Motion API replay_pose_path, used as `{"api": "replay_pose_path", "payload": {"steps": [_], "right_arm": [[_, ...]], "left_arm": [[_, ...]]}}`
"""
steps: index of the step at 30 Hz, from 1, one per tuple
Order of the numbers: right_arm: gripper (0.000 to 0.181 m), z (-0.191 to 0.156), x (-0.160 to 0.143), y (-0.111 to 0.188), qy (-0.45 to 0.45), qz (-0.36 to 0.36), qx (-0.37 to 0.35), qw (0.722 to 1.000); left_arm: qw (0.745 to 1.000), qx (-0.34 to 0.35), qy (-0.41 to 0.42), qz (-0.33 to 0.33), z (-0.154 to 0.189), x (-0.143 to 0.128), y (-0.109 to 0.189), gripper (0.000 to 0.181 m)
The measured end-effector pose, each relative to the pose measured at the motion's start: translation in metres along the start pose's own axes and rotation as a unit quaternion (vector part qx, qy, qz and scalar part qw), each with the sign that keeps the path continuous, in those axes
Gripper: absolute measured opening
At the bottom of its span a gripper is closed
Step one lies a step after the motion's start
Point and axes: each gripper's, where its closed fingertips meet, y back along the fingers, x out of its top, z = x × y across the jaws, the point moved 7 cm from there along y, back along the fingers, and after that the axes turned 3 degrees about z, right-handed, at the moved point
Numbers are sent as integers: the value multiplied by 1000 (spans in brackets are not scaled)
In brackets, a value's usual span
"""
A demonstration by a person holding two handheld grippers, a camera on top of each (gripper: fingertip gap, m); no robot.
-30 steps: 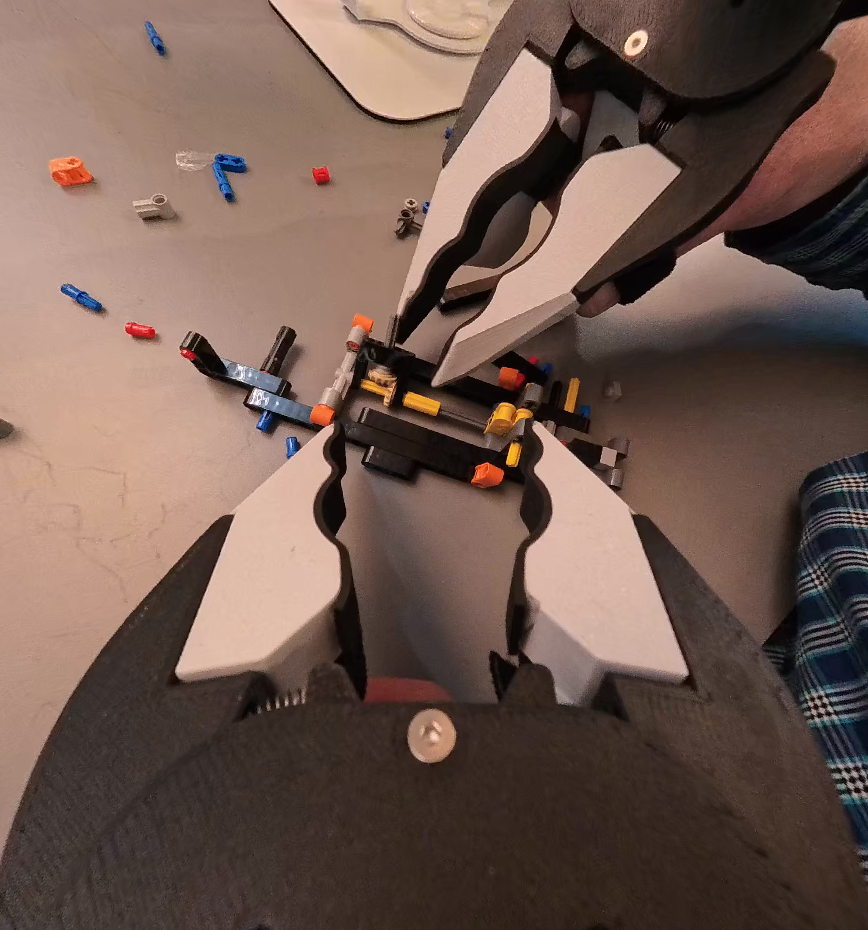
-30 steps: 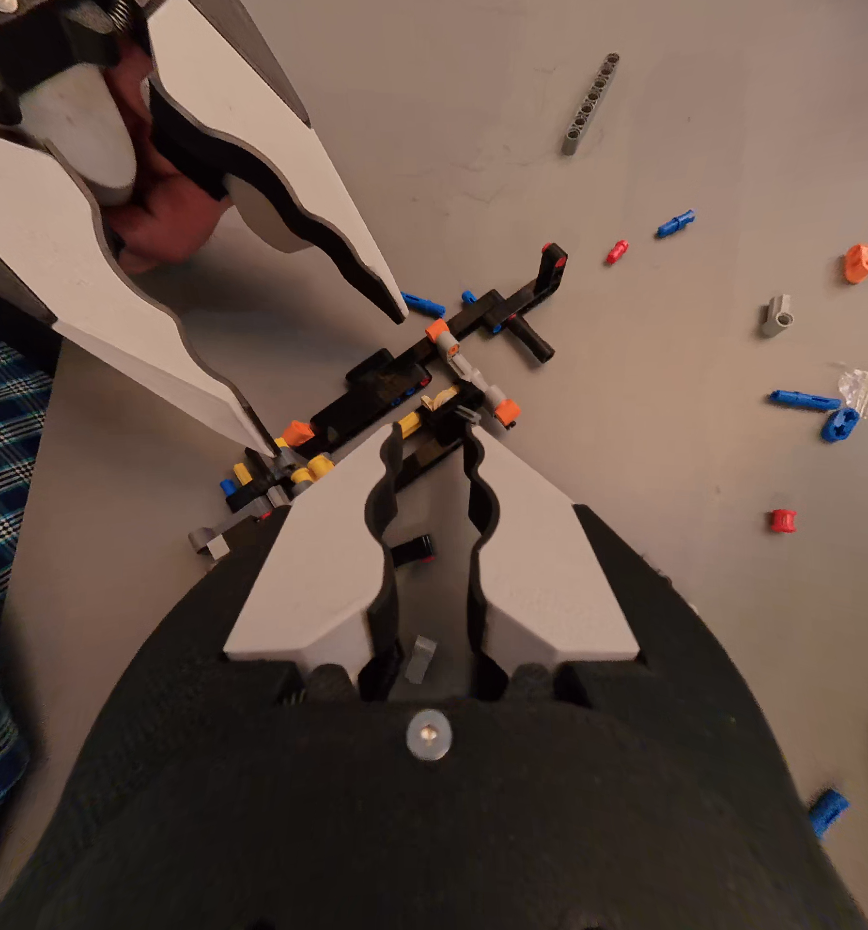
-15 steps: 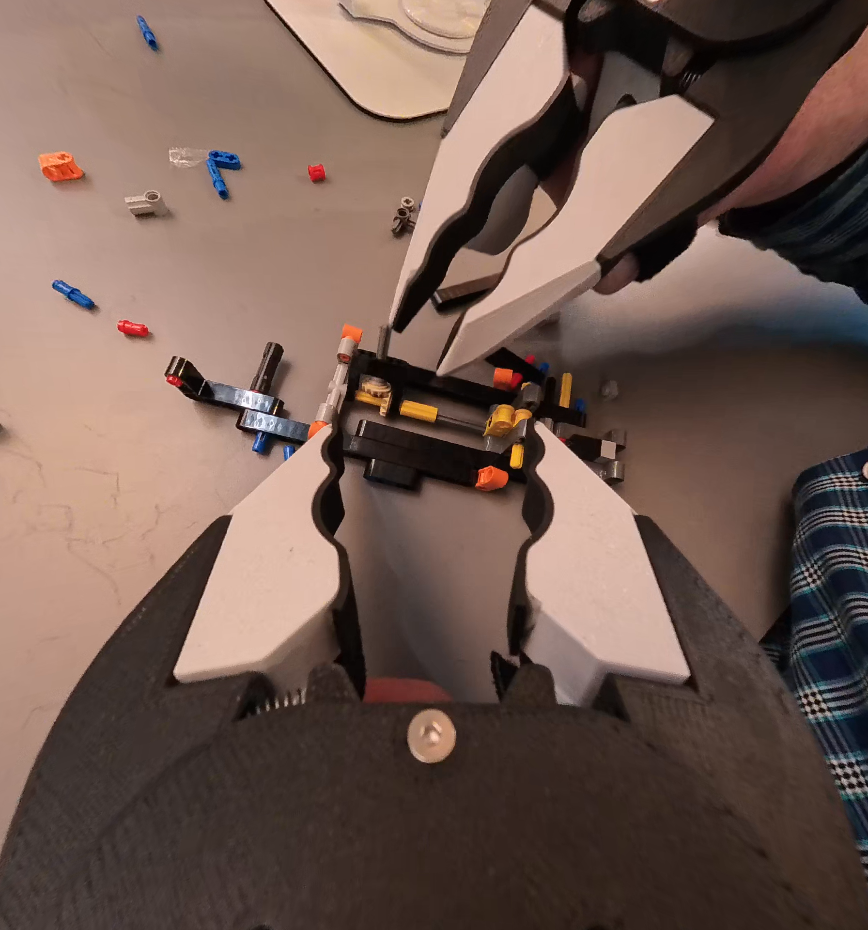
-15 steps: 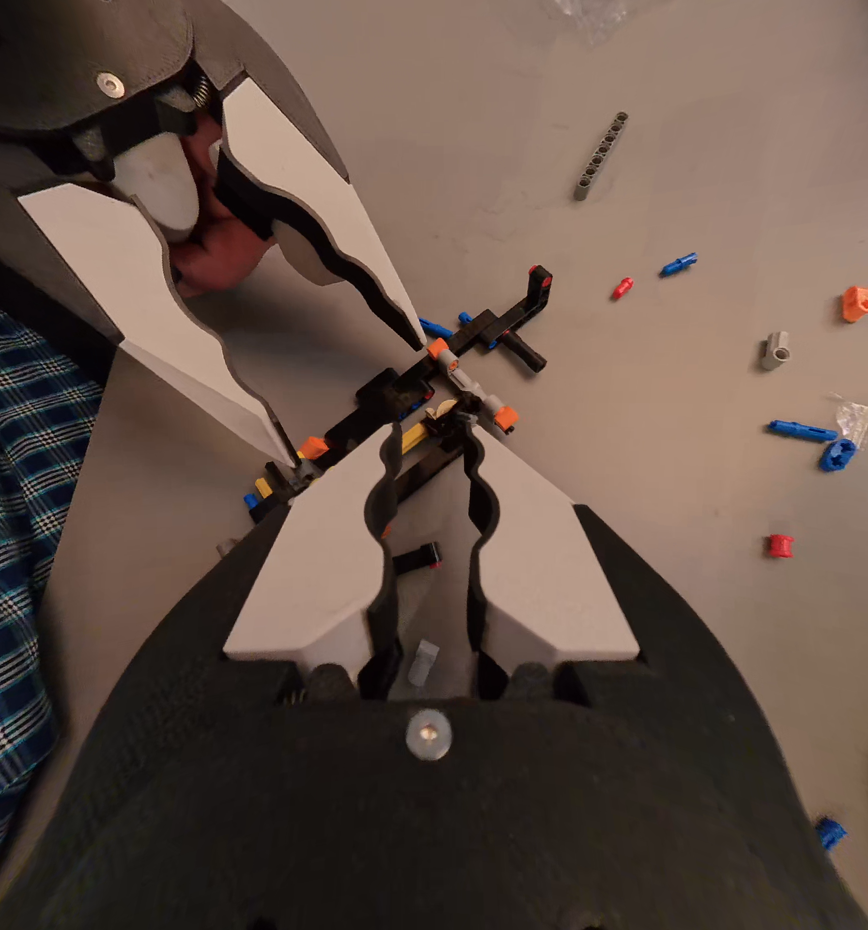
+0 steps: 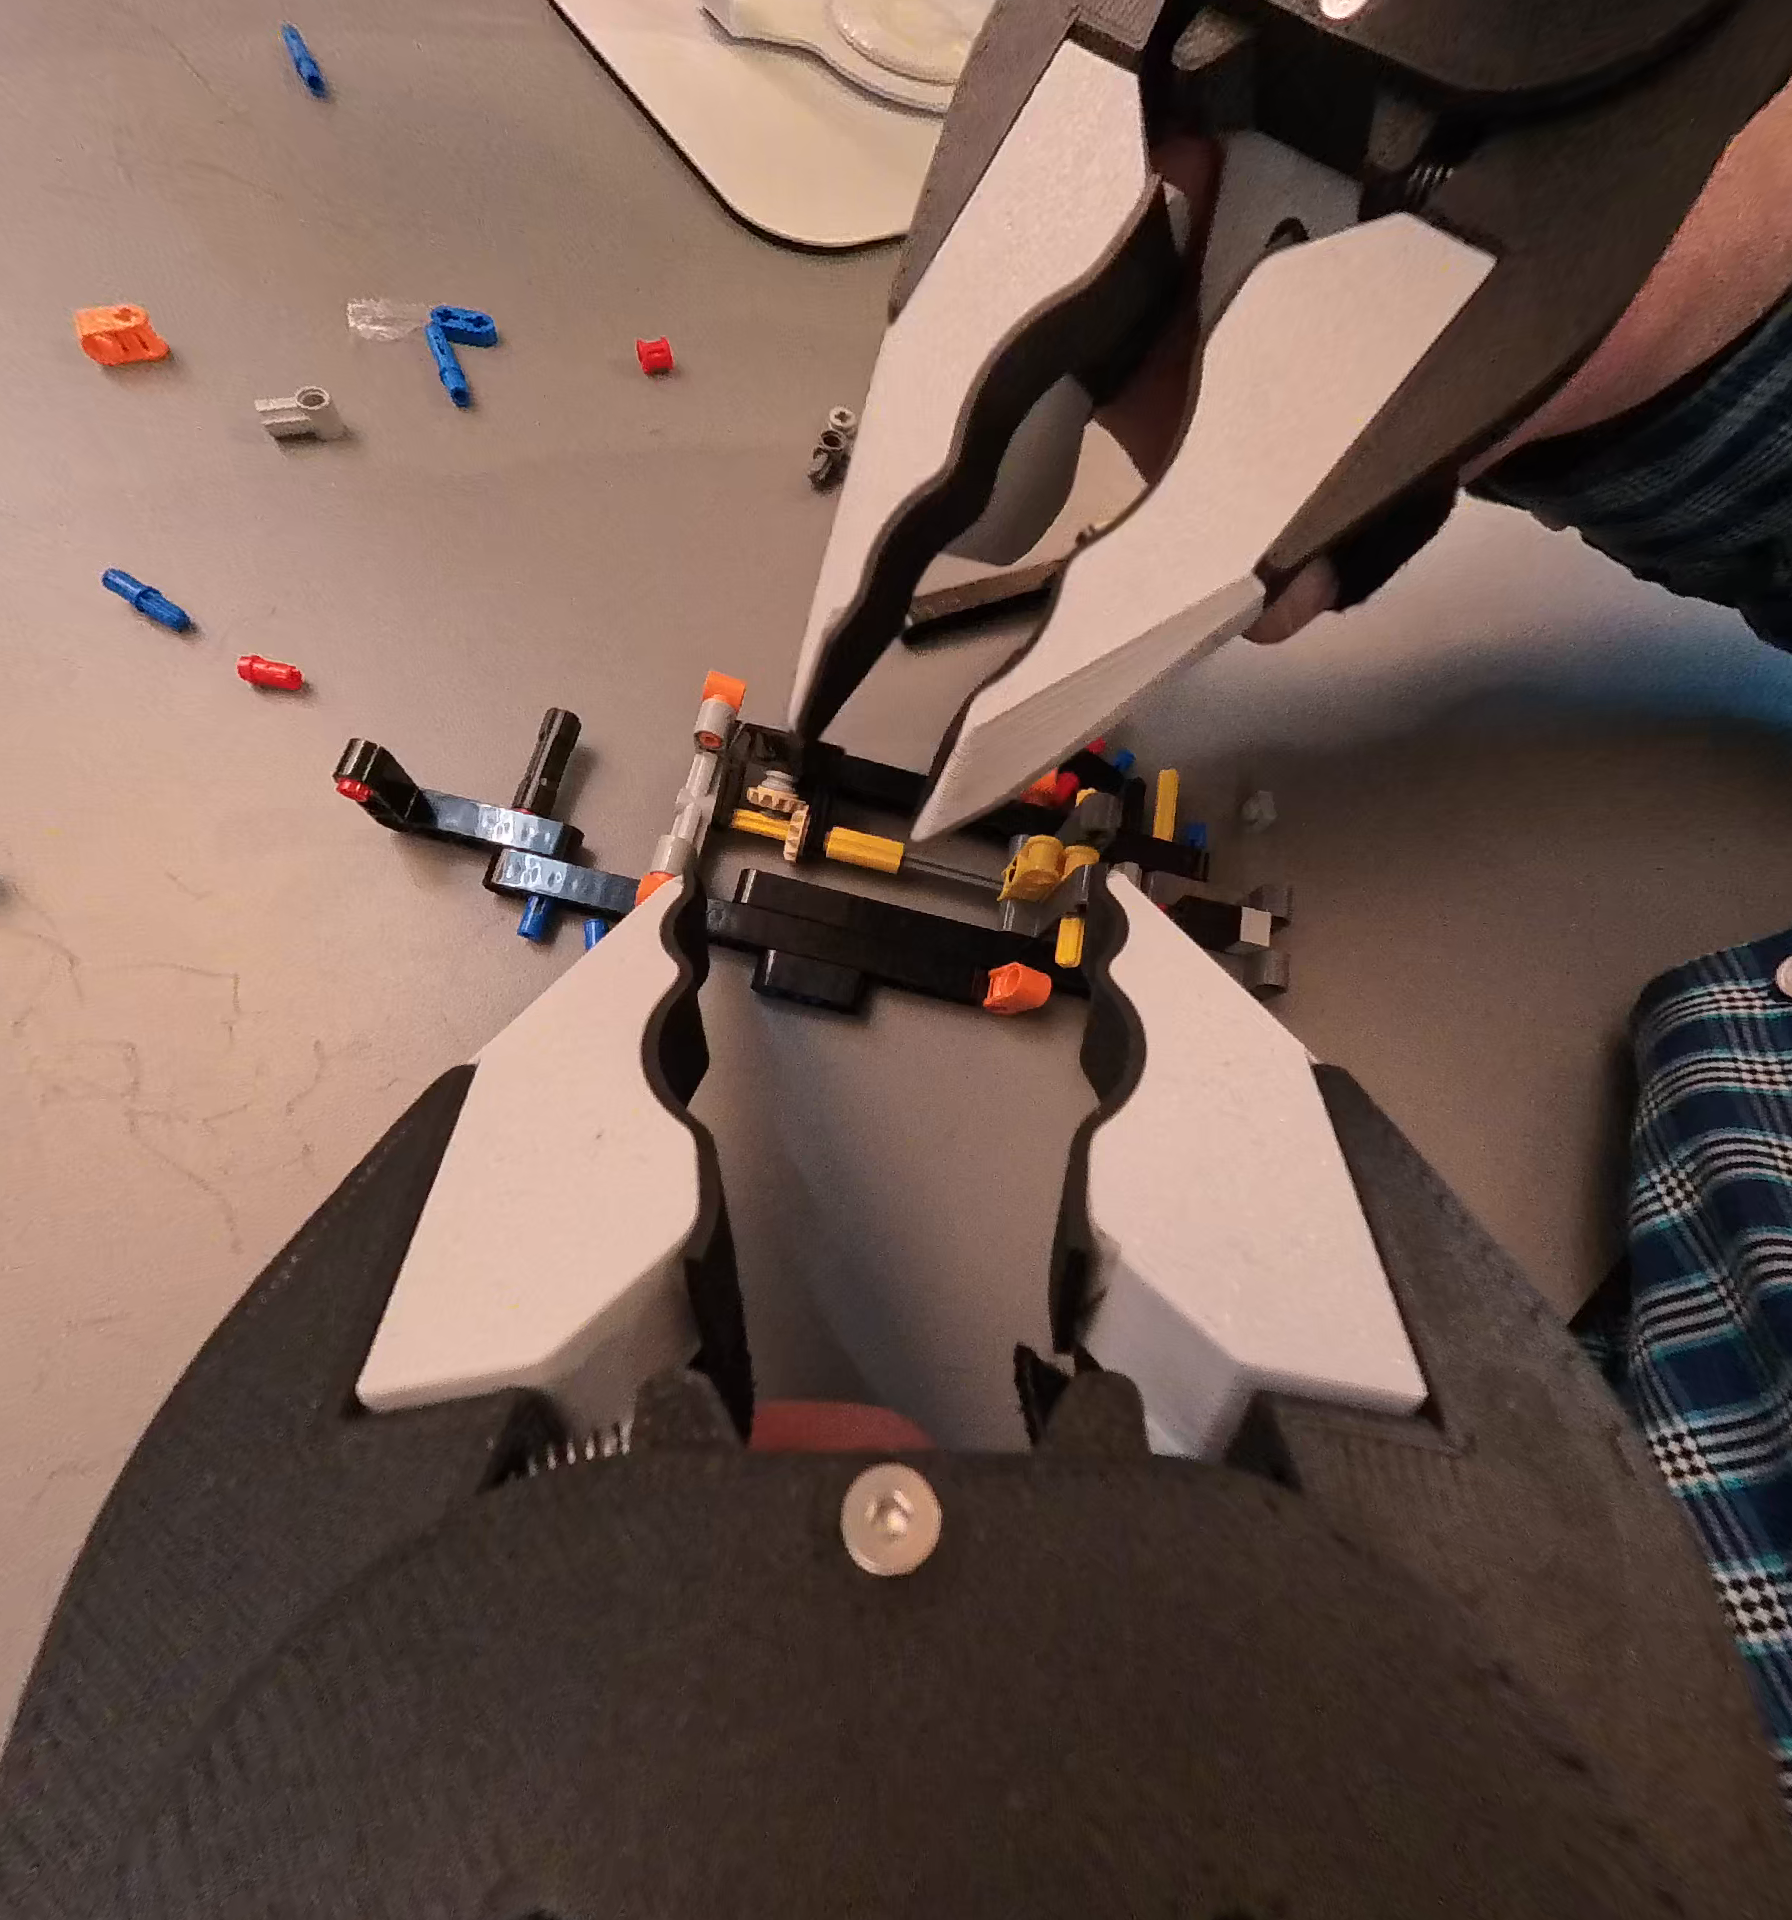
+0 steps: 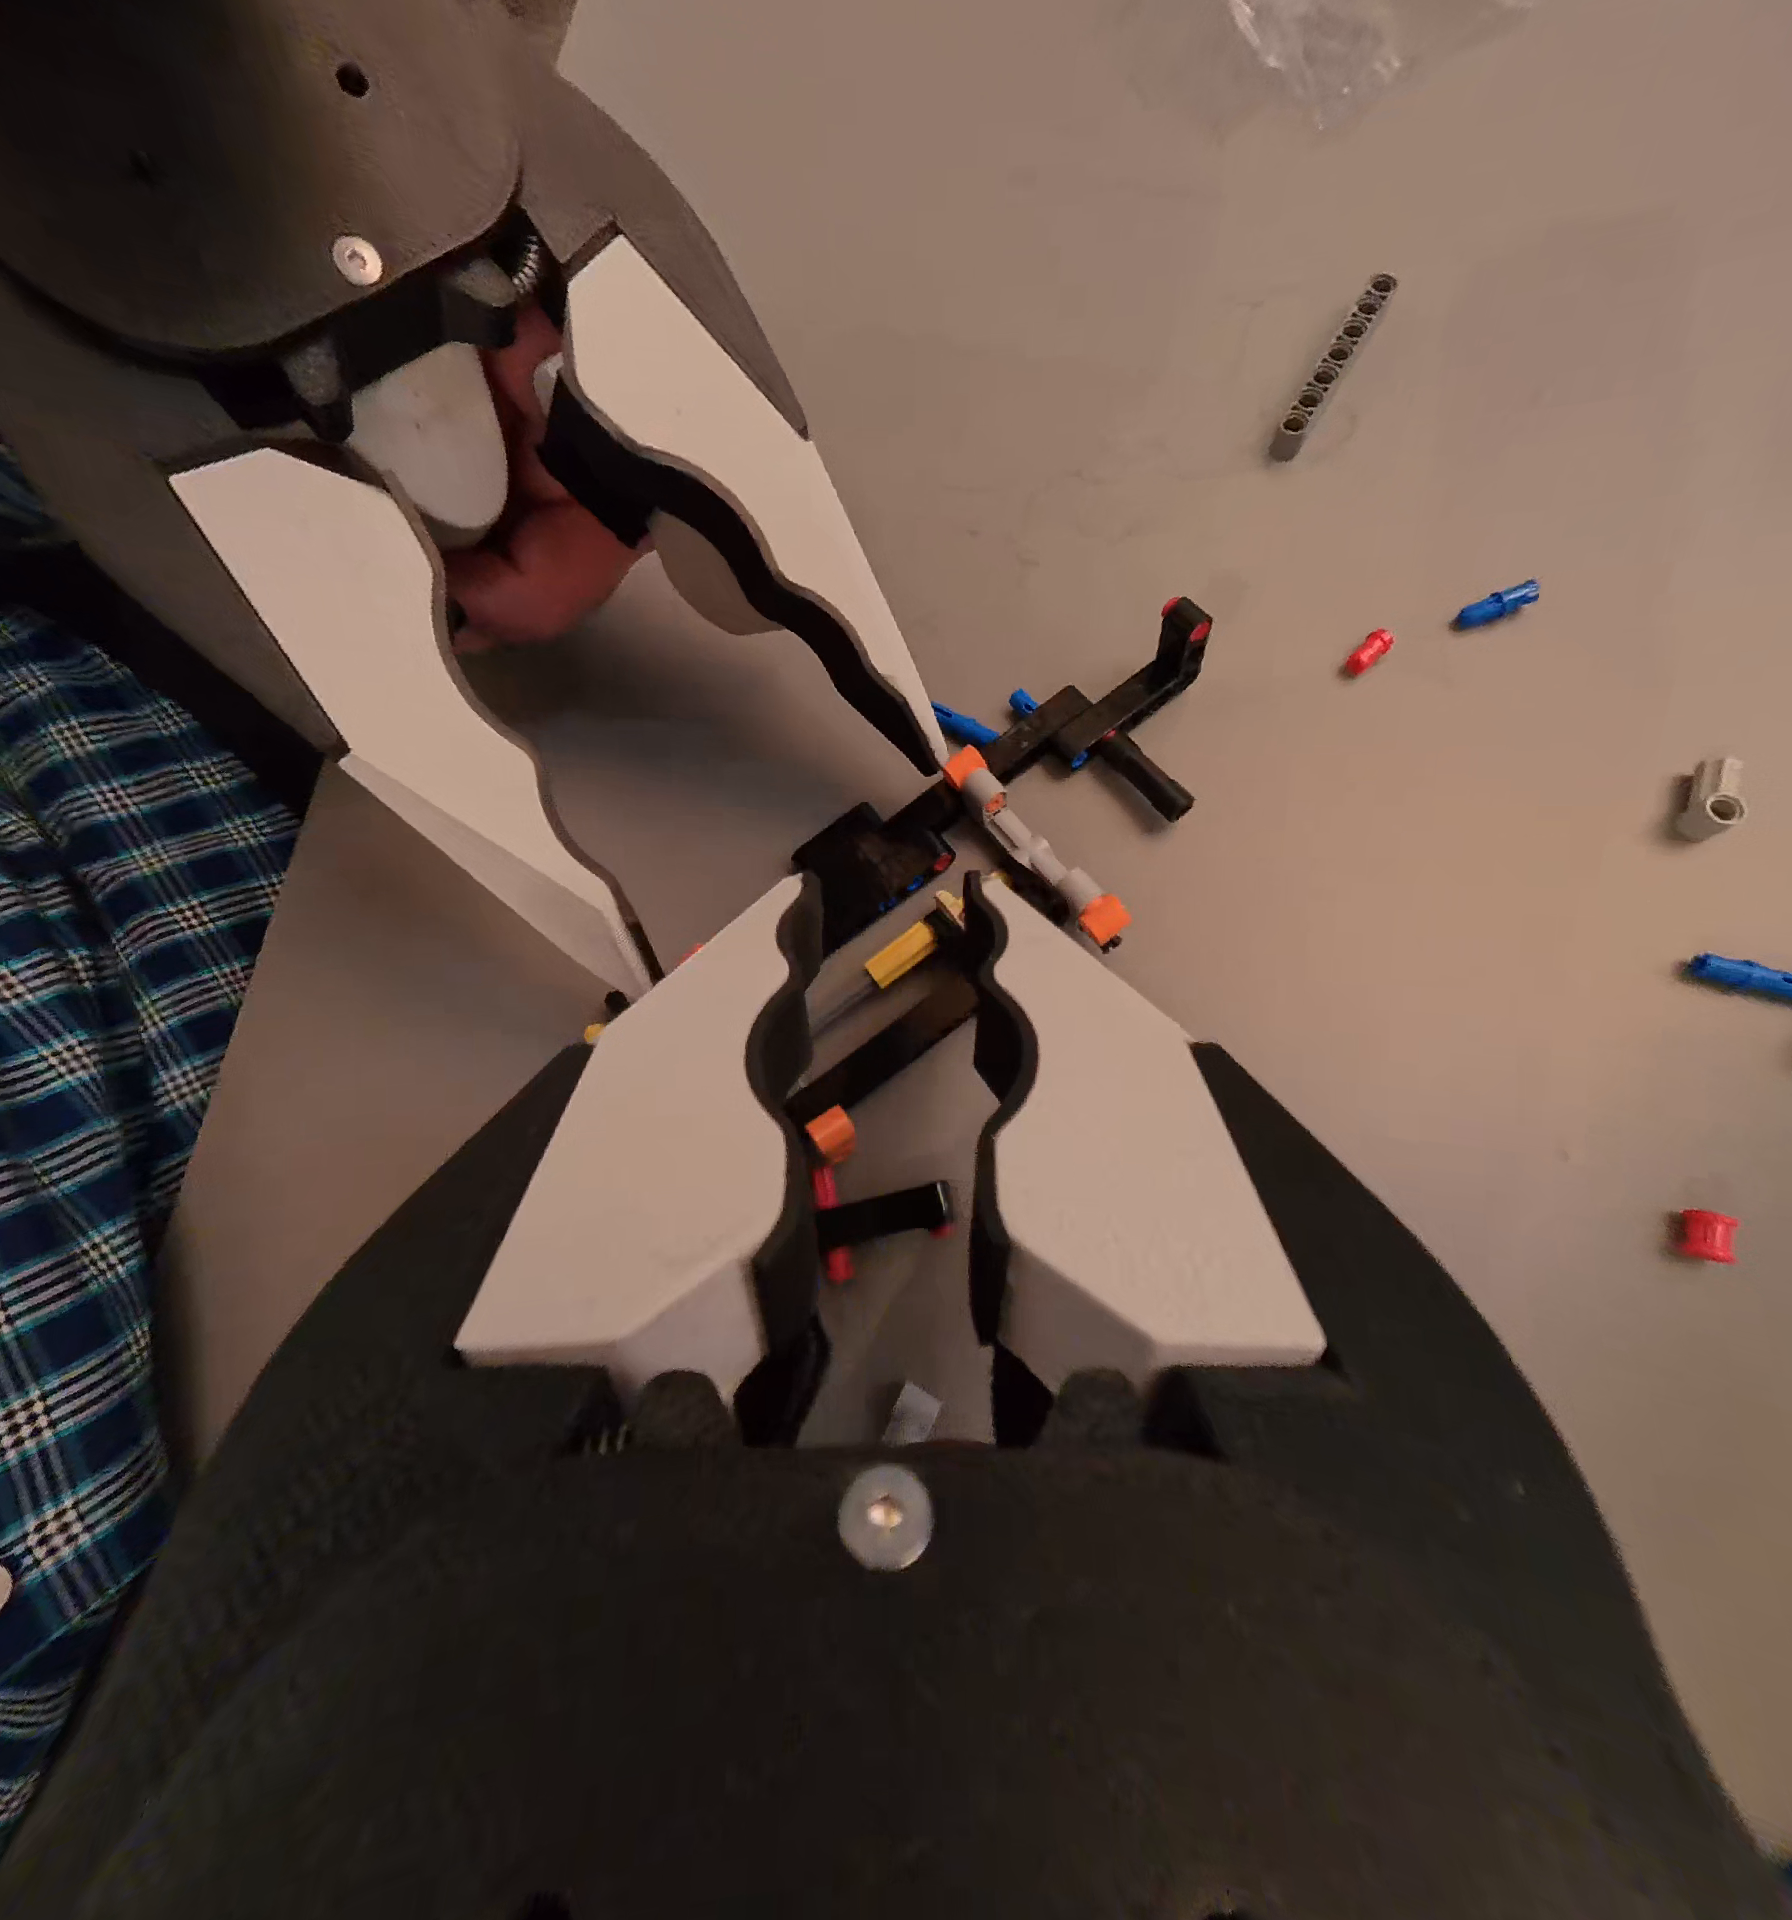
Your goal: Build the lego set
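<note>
A partly built Lego frame [image 5: 871, 925] of black beams lies on the grey table, with a yellow axle, a tan gear and orange bushes. My left gripper [image 5: 892, 904] is open wide, one fingertip at each end of the frame, and clamps nothing I can see. My right gripper [image 5: 864, 779] comes down from above with its jaws a little apart and its tips on the frame's far left corner. In the right wrist view its fingers [image 6: 887, 888] straddle the yellow axle [image 6: 902, 951] and the frame [image 6: 871, 862]. The left gripper [image 6: 788, 873] brackets the frame from the upper left.
A black arm piece with blue pins [image 5: 518, 821] lies left of the frame. Loose parts are scattered: an orange connector [image 5: 121, 332], a grey connector [image 5: 298, 414], blue pins [image 5: 450, 348], a red bush [image 5: 655, 355], a long grey beam [image 6: 1333, 366]. A white board [image 5: 767, 135] is at the back. A plaid shirt [image 5: 1754, 1247] is on the right. The grippers are tip to tip, or close to it.
My right gripper had lifted slightly, then came down again onto the frame's far left corner, covering a small upright dark pin there. My left gripper has stayed open around the frame.
</note>
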Motion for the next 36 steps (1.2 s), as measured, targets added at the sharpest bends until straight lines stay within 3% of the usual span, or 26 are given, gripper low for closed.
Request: {"api": "replay_pose_path", "payload": {"steps": [9, 25, 36], "right_arm": [[31, 14, -11, 9, -7, -30, -39, 999], [35, -15, 7, -6, 5, 11, 70, 997], [36, -14, 6, 0, -1, 13, 81, 997]], "left_arm": [[1000, -1, 0, -2, 0, 0, 1, 72], [1000, 0, -11, -15, -1, -5, 0, 74], [1000, -1, -7, -16, -2, -7, 1, 73]]}}
